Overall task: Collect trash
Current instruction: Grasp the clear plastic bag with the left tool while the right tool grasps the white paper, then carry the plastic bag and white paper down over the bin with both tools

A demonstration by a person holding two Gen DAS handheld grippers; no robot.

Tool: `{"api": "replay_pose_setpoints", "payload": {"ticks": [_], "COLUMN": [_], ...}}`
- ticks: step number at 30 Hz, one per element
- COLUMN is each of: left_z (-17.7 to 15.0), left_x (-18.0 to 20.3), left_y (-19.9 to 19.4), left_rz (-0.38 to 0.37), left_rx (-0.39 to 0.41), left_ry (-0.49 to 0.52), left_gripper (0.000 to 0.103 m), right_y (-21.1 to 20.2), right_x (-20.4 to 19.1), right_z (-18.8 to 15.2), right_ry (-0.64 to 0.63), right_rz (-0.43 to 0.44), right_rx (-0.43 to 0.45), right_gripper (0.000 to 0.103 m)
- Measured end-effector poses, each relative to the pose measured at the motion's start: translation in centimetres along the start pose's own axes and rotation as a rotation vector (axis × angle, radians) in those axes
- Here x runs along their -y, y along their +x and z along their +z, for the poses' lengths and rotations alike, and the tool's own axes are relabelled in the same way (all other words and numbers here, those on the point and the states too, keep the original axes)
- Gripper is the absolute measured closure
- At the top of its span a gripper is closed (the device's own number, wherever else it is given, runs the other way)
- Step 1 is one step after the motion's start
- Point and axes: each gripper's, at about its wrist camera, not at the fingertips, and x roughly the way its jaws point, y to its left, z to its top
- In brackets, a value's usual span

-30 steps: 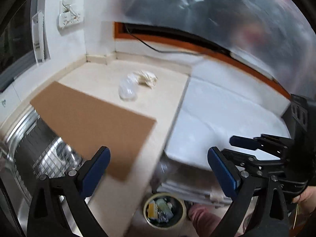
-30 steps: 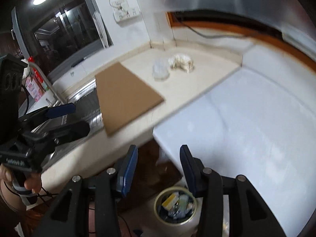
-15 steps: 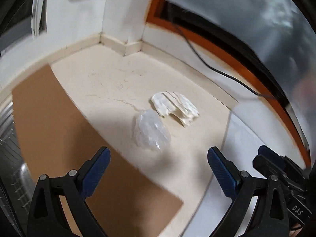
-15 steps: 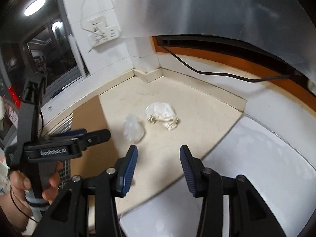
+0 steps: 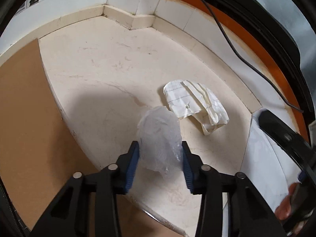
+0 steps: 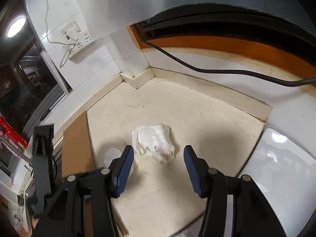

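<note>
Left gripper (image 5: 160, 154): jaws closing round the crumpled clear plastic bag (image 5: 160, 138), far narrower than a second ago, when they stood wide over bare counter; the blue pads (image 5: 132, 164) look to be touching the bag's sides, so I judge a grip forming, not yet firm.
Right gripper (image 6: 159, 159): jaws opening a little, nothing between them; the crumpled paper (image 6: 154, 142) lies just beyond the fingertips, at about 12 o'clock from them.
What changed: both grippers have swung away from the counter's front edge and the bin on the floor, which is out of view now, and come down over the two pieces of trash.
What it means: each hand has picked its own piece; I judge the pick-up to be starting, with the carry to the bin yet to do.
Bag, place: on the cream counter (image 5: 110, 63), between the left jaws, with the paper just beside it at 2 o'clock in the left view.
Paper, place: flat on the counter, near the corner of the walls, untouched.
Count, trash: two pieces, one bag and one paper.
Count, grippers: two.
Count, other: one brown board (image 5: 25, 106) at 9 o'clock of the bag; one black cable (image 6: 217, 70) along the far wall.
</note>
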Motion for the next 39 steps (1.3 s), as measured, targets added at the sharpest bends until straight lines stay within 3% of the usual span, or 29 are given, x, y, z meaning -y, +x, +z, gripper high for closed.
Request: {"api": "replay_pose_setpoints", "payload": {"ticks": [2,5,9,12,17,18,19,21,30,39], "left_z": [-0.2,-0.6,-0.9,-1.1,-2.0,-2.2,-2.5,-2.9,-7.1,-14.5], "left_x": [-0.3,-0.5,-1.1,-1.6,-2.5,-2.5,-2.4,-2.4,-1.3,1.4], "left_y": [-0.6,-1.6,-3.5,-4.6,-6.4,-6.7,-7.1,-7.7,-12.5,-19.5], "left_rz": [-0.007,-0.019,-0.03,-0.031,-0.029,-0.027,-0.027,-0.03,-0.06,-0.101], "left_rx": [0.017,0.049,0.106,0.132,0.153,0.157,0.158,0.158,0.163,0.214], "left_ry": [-0.007,-0.022,-0.046,-0.074,-0.102,-0.102,-0.102,-0.1,-0.044,0.093], "left_gripper": [0.077,0.082,0.083,0.084,0.084,0.084,0.084,0.084,0.084,0.084], "right_y": [1.3,3.5,5.5,6.8,8.4,8.5,8.2,7.6,-0.4,-12.2], "right_x": [-0.3,-0.8,-1.5,-1.9,-2.1,-1.9,-1.6,-1.2,-1.9,-2.9], "right_z": [0.4,0.8,1.3,1.4,0.7,0.4,0.1,-0.4,-4.5,-12.9], "right_ry": [0.0,-0.003,-0.01,-0.017,-0.04,-0.035,-0.025,-0.009,0.01,0.023], "right_rz": [-0.008,-0.024,-0.018,-0.015,-0.078,-0.082,-0.075,-0.062,-0.023,0.038], "right_rx": [-0.019,-0.05,-0.067,-0.093,-0.119,-0.118,-0.101,-0.094,0.003,0.077], "right_gripper": [0.05,0.049,0.048,0.037,0.037,0.04,0.055,0.06,0.062,0.062]}}
